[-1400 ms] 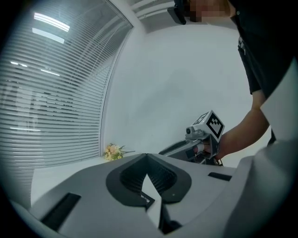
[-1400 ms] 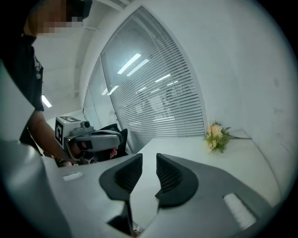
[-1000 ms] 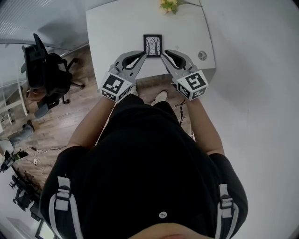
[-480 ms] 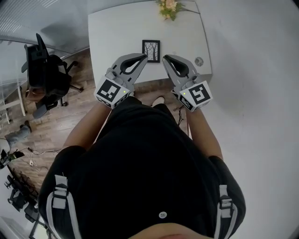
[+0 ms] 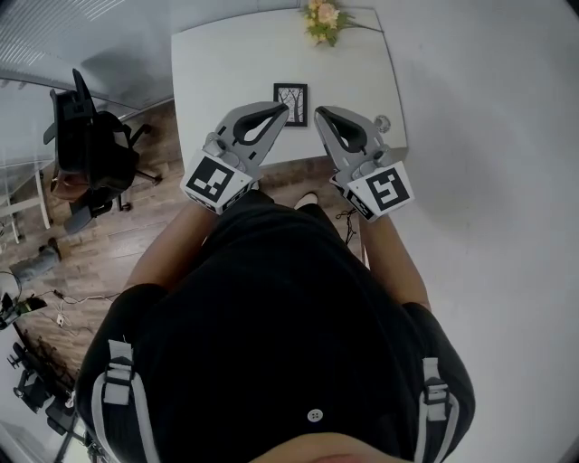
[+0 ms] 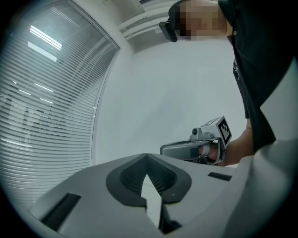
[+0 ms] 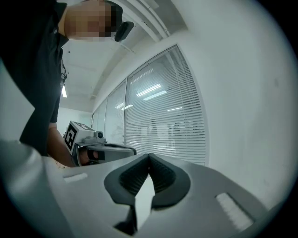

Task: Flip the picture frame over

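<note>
Picture frame (image 5: 290, 92) lies flat, art up, on white table (image 5: 208, 72). Left gripper (image 5: 281, 109) & right gripper (image 5: 319, 113) hover near it, both empty, jaws pressed together; right's just closed. Risk: 2 closed tips can't pinch its thin edge, so frame may skid toward flowers (image 5: 323, 18).

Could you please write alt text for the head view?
Seen from above, a person in black holds the left gripper and right gripper, both shut and empty, the right's jaws just closed, over the near edge of a white table. A picture frame lies picture-up just beyond their tips; flowers stand at its far edge.
</note>
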`<state>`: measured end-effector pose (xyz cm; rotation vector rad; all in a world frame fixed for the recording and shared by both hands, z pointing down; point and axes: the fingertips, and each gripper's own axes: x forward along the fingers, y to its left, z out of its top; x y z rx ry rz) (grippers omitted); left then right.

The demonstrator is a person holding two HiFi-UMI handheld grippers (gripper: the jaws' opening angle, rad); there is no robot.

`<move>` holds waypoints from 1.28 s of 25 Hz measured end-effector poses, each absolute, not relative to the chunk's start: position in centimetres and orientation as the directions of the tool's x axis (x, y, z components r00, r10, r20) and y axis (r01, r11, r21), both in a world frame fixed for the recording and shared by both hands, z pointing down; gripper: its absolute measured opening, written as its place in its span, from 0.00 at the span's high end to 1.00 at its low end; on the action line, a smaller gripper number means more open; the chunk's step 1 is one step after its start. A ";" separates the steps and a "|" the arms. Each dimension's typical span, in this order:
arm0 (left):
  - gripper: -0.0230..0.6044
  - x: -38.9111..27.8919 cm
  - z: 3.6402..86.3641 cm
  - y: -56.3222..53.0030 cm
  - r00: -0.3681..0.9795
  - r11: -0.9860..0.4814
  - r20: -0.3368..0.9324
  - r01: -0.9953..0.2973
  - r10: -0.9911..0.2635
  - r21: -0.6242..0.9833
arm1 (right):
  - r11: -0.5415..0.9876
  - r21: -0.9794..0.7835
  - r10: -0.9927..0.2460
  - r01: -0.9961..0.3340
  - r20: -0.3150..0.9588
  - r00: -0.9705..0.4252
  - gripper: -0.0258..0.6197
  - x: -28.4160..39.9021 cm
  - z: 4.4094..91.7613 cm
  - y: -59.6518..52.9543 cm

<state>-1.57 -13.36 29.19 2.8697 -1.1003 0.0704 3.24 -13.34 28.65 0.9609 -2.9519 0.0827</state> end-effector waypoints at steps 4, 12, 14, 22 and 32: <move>0.95 -1.8 28.8 -13.4 0.739 -0.738 0.052 -0.673 -0.671 0.042 | 0.804 -0.033 -0.593 -0.594 0.037 -0.805 0.94 3.3 28.1 -13.4; 0.95 -1.6 28.2 -13.3 0.725 -0.724 0.045 -0.689 -0.687 0.042 | 0.800 -0.032 -0.599 -0.600 0.026 -0.800 0.94 3.8 27.5 -13.5; 0.95 -1.6 28.1 -13.2 0.723 -0.722 0.038 -0.691 -0.690 0.044 | 0.799 -0.035 -0.600 -0.601 0.026 -0.799 0.94 3.9 27.5 -13.5; 0.95 -2.0 28.4 -13.4 0.714 -0.713 0.052 -0.700 -0.698 0.040 | 0.803 -0.044 -0.593 -0.594 0.027 -0.805 0.94 3.7 27.6 -13.6; 0.95 -2.1 28.6 -13.9 0.698 -0.696 0.060 -0.716 -0.714 0.046 | 0.810 -0.055 -0.582 -0.583 0.038 -0.812 0.94 3.8 27.9 -14.0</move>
